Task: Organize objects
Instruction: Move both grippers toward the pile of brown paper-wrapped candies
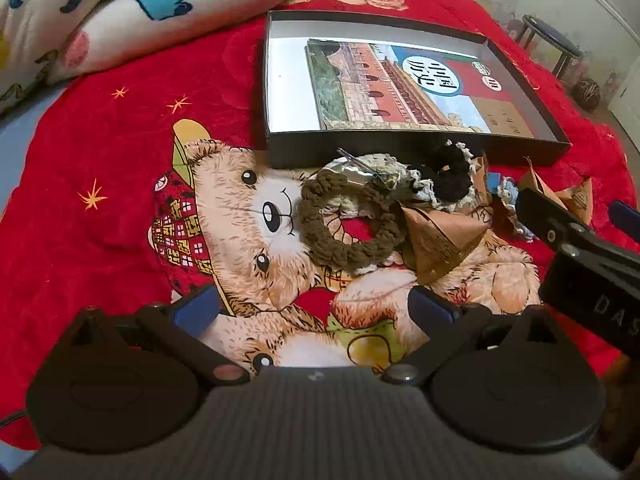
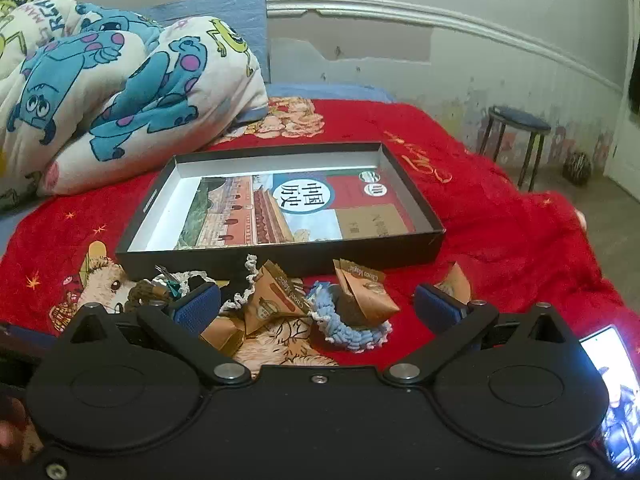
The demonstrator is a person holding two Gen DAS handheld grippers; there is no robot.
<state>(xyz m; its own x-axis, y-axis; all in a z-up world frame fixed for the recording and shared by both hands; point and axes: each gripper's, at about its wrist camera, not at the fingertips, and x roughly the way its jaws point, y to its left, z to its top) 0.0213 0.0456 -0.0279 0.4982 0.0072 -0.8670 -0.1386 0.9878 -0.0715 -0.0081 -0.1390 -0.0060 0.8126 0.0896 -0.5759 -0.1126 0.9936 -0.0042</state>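
While both grippers, left gripper (image 1: 316, 304) and right gripper (image 2: 318, 306), hover wide and empty, no item seems picked yet. Just ahead lie a brown scrunchie (image 1: 344, 224), paper packets (image 2: 276, 300) and blue scrunchie (image 2: 352, 334); beyond, the open box (image 2: 280, 256) awaits them, so closing on one comes next.

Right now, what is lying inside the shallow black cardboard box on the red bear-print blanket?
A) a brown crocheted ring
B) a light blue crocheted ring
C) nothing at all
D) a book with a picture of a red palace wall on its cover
D: the shallow black cardboard box holds only the book with the red palace wall cover, while the crocheted rings and brown paper packets lie outside on the red bear-print blanket.
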